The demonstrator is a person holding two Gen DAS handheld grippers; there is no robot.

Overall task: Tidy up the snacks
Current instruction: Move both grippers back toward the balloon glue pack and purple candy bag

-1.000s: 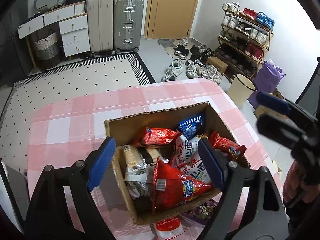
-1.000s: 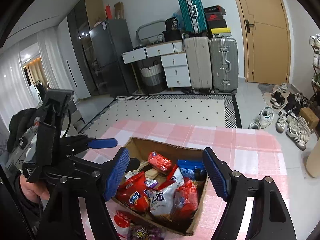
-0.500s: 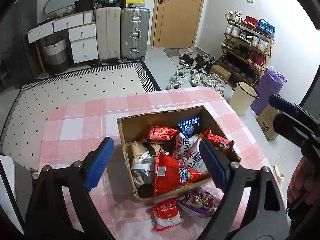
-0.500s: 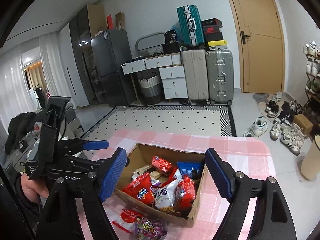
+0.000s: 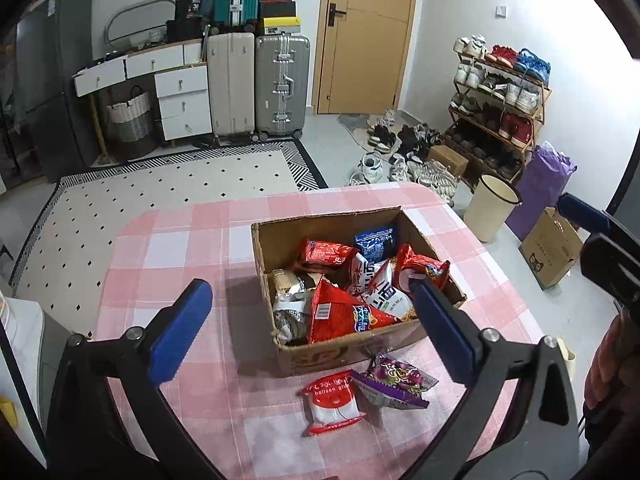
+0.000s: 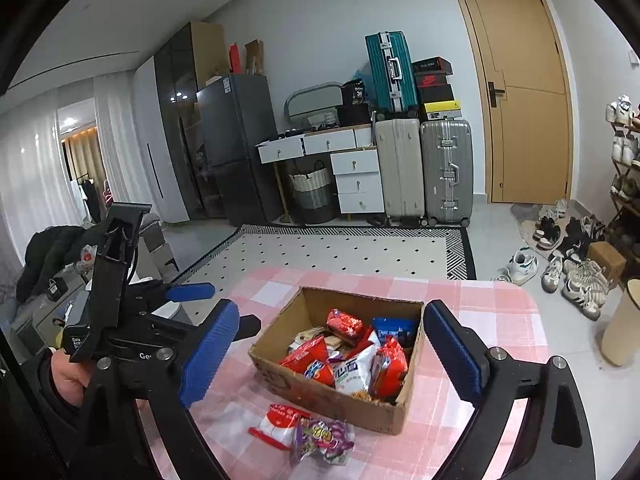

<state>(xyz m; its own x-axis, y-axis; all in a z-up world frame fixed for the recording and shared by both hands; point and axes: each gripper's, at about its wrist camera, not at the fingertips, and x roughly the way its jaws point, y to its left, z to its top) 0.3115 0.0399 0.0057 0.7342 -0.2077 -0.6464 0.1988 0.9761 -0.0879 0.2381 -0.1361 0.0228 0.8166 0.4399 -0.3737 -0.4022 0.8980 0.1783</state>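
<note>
A cardboard box (image 5: 328, 218) holding several snack packets stands on the pink checked table (image 5: 180, 240). In front of it lie a red-and-white packet (image 5: 332, 404) and a purple packet (image 5: 394, 384), both outside the box. My left gripper (image 5: 308, 286) hovers above and short of the box, its jaws opening with nothing between them. My right gripper (image 6: 330, 306) also hangs back from the box (image 6: 320, 396), jaws opening and empty. The right wrist view shows the red-and-white packet (image 6: 280, 424), the purple packet (image 6: 324, 438), and a hand holding the left gripper's blue finger (image 6: 192, 292).
A patterned rug (image 5: 168, 196) lies beyond the table. Suitcases (image 5: 280, 84) and white drawers (image 5: 180, 100) stand at the far wall beside a wooden door (image 5: 368, 32). A shoe rack (image 5: 500, 108), loose shoes, a cream bin (image 5: 490, 208) and a cardboard box (image 5: 552, 248) are at the right.
Both grippers have drawn back and up from the box, which now looks smaller. Their jaws stand wider. The two packets in front of the box have come fully into view.
</note>
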